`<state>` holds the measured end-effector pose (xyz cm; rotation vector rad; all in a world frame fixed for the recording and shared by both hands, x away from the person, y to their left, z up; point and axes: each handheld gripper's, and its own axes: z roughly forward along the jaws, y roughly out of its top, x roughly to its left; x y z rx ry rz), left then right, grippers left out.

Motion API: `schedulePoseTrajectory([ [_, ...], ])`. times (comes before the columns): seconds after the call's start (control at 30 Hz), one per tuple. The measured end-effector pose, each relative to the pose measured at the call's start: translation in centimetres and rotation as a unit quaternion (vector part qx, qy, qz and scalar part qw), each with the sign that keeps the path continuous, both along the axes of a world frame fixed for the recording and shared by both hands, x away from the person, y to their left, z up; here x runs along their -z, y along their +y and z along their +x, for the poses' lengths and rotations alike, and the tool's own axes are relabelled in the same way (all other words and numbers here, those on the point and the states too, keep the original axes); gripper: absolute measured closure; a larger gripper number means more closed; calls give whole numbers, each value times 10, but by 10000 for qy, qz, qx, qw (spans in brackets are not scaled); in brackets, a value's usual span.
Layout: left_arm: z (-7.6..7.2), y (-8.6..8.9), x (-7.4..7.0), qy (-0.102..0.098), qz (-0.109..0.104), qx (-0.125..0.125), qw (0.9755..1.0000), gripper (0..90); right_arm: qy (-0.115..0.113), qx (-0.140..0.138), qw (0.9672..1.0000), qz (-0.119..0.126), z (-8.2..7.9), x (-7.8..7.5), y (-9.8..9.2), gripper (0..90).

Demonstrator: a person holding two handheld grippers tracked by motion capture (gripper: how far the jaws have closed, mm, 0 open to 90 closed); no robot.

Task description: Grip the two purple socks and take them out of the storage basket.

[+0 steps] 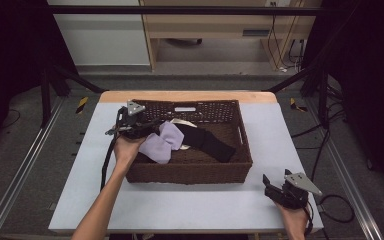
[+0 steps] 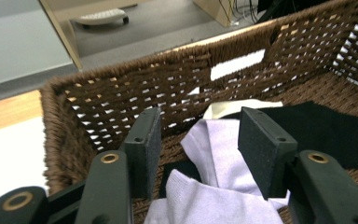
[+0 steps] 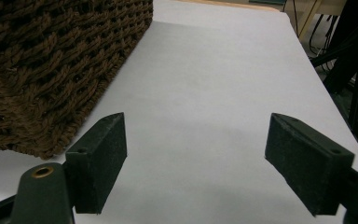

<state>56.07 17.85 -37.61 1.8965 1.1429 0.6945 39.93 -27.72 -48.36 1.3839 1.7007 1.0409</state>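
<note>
Our left gripper [image 1: 147, 127] reaches forward on an outstretched forearm, its jaws parted, nothing pressed between the pads. Our right gripper [image 1: 272, 186] sits low by our right hand [image 1: 294, 216], jaws spread wide with nothing between them, pointing forward and a little left.

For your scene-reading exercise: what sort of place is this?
Probably a lab recording rig: a white table ringed by black frame bars, cables on the floor, and a wicker basket of cloths.
</note>
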Motion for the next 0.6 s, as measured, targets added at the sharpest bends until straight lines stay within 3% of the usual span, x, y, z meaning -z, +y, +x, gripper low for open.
schedulePoseTrajectory([
  [0.1, 3, -1, 4, 154, 43, -17, 9999, 484, -1, 0, 10000, 5, 0, 0, 0, 209],
  [0.2, 5, -4, 6, 185, 269, -32, 9995, 492, 10, -5, 10000, -2, 0, 0, 0, 211],
  [0.37, 8, -5, 8, 221, 248, -30, 9994, 506, 18, -18, 10000, -14, 0, 0, 0, 213],
  [0.57, 15, -10, 13, 452, 167, -176, 9987, 533, 22, -29, 10000, -31, 0, 0, 0, 213],
  [0.6, 17, -13, 18, 527, 316, -236, 9978, 537, 20, -31, 10000, -32, 0, 0, 0, 213],
])
